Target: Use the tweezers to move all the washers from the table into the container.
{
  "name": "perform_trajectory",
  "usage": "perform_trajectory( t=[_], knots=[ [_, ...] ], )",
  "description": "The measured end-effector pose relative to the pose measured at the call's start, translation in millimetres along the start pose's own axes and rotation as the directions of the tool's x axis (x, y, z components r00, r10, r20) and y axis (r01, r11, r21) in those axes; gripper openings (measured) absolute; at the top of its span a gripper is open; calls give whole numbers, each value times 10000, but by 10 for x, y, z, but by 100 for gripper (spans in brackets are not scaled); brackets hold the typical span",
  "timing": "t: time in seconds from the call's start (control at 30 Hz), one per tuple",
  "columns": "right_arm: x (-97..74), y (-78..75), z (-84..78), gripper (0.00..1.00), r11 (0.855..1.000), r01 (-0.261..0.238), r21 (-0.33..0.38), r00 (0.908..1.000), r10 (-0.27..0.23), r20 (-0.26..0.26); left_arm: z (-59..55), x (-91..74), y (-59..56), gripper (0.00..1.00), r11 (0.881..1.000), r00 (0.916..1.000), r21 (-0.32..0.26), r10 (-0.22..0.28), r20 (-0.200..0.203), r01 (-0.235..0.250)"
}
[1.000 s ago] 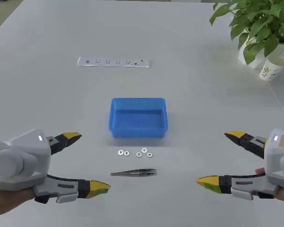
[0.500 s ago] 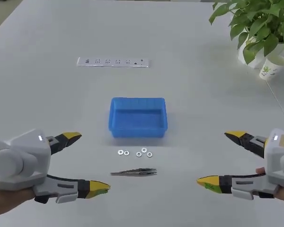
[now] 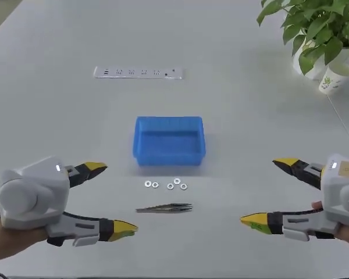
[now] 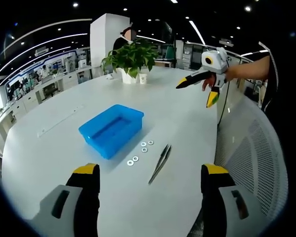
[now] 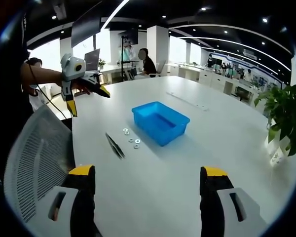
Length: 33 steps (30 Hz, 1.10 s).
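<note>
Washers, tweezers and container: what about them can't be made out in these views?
- washers: too small in the head view and both gripper views to tell whether any touch.
- tweezers: the tip gap is too fine to see in the head view.
- container: in the head view its near wall hides the floor strip behind it.
- plant: cut off by the head view's right edge.

My left gripper (image 3: 111, 197): held low on the left, jaws spread wide, tips pointing inward, nothing held. My right gripper (image 3: 267, 192): low on the right, same wide spread, nothing held.
</note>
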State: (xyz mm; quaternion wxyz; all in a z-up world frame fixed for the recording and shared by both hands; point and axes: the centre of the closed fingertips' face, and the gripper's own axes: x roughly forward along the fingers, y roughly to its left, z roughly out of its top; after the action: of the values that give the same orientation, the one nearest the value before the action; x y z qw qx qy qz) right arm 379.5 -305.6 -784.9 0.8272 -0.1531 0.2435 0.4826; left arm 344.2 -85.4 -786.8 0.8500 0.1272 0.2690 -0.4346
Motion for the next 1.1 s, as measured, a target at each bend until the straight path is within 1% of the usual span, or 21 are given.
perform_trajectory(
  t=[0.2, 0.33, 0.4, 0.6, 0.67, 0.8, 0.9, 1.0, 1.1],
  knots=[
    [42, 47, 15, 87, 9997, -190, -150, 9998, 189, -73, -10, 44, -8, 88, 9998, 9998, 129, -154, -127, 155],
    [110, 94, 18, 85, 9980, -479, -416, 9988, 473, -144, -56, 91, -29, 84, 9987, 9986, 350, -362, -382, 376],
    [147, 110, 18, 84, 9974, -573, -434, 9982, 564, -221, -68, 110, -45, 81, 9978, 9978, 428, -493, -452, 513],
    [254, 146, 9, 80, 9937, -876, -705, 9957, 852, -370, -117, 175, -42, 77, 9952, 9949, 647, -693, -729, 741],
    [292, 175, 0, 79, 9914, -1045, -789, 9937, 1009, -493, -120, 194, -45, 75, 9941, 9940, 695, -778, -766, 832],
    [365, 225, -20, 76, 9859, -1315, -1031, 9898, 1249, -679, -155, 242, -40, 73, 9913, 9911, 862, -905, -975, 990],
    [425, 266, -32, 72, 9779, -1599, -1344, 9851, 1494, -847, -205, 278, -37, 70, 9883, 9873, 1025, -1003, -1229, 1131],
    [483, 289, -59, 69, 9723, -1779, -1513, 9812, 1637, -1018, -260, 322, -34, 65, 9834, 9827, 1218, -1167, -1437, 1346],
    [537, 331, -73, 66, 9639, -2020, -1732, 9761, 1838, -1160, -279, 366, -28, 61, 9798, 9801, 1401, -1204, -1580, 1430]
  ],
)
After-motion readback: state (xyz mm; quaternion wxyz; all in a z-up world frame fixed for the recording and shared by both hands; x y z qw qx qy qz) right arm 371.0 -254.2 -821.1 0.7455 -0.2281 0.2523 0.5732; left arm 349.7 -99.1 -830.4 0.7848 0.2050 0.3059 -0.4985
